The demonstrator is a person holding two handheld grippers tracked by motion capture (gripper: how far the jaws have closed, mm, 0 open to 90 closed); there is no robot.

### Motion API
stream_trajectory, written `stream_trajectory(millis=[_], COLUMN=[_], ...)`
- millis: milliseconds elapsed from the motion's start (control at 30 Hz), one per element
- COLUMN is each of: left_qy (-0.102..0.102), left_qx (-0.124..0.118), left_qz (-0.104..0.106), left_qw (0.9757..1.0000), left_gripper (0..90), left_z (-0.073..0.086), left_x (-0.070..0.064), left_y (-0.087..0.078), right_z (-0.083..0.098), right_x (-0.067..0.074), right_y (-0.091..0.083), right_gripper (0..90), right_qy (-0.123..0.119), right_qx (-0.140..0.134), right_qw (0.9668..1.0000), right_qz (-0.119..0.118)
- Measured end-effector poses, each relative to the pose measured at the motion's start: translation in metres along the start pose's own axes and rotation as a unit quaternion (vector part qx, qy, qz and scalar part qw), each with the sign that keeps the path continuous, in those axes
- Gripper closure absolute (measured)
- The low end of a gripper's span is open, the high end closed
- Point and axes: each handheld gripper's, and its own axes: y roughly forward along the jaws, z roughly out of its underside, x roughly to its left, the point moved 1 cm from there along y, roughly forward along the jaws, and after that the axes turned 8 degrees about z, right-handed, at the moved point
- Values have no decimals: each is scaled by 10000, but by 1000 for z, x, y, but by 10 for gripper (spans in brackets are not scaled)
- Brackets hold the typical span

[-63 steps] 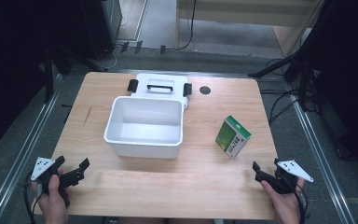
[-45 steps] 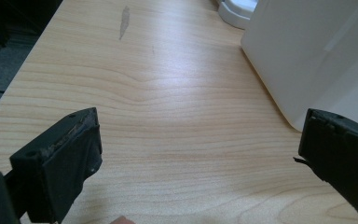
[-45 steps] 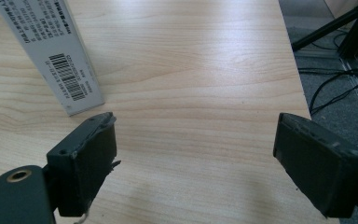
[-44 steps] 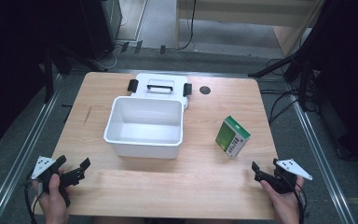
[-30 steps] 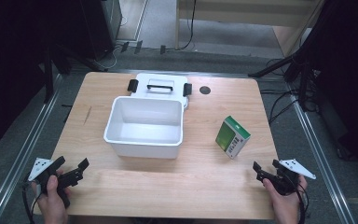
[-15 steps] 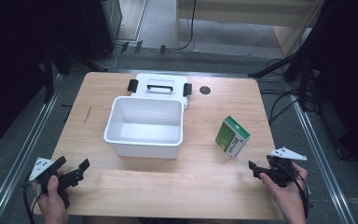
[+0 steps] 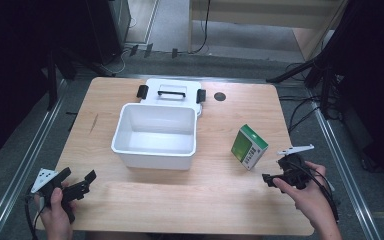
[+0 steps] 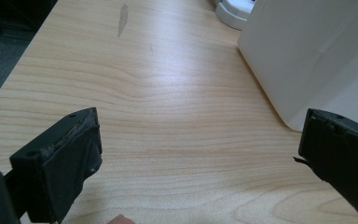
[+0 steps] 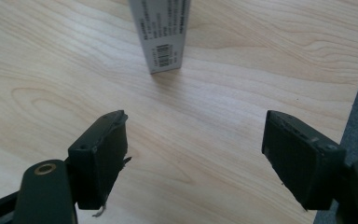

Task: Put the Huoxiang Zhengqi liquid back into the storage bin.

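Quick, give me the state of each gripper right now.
Left gripper: open, holding nothing, over bare table near the white bin.
Right gripper: open, holding nothing, facing the green box without touching it.

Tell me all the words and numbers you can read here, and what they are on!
None can be read.
Green and white box: the print on its front is too small to read.
The same box in the right gripper view: lines of print and a barcode, all too blurred to read.
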Motion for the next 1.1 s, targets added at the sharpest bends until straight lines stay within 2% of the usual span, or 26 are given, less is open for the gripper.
stream_trajectory(millis=[200,333,433,633,867,1000,1100], left_qy=[-9,-13,-10,-8,2,2,12], left_qx=[21,50,62,72,85,92,109], left_qz=[28,44,51,50,65,71,80], left_qw=[10000,10000,10000,10000,9999,9999,9999], left_gripper=[0,0,0,0,0,0,0], left_z=[0,0,0,0,0,-1,-1], left_x=[1,1,1,1,0,0,0], left_y=[0,1,1,1,2,2,2], right_z=[-19,-31,-40,-53,-69,-74,-81], right_x=[5,8,11,18,10,8,7], right_y=[-11,-21,-27,-32,-33,-32,-27], right_gripper=[213,207,211,207,207,206,239], right_qy=[-207,-403,-464,-607,-586,-728,-926], right_qx=[397,515,563,687,734,777,793], right_qw=[9990,9976,9969,9955,9956,9943,9925], right_qz=[-84,-242,-285,-248,-66,-9,-105])
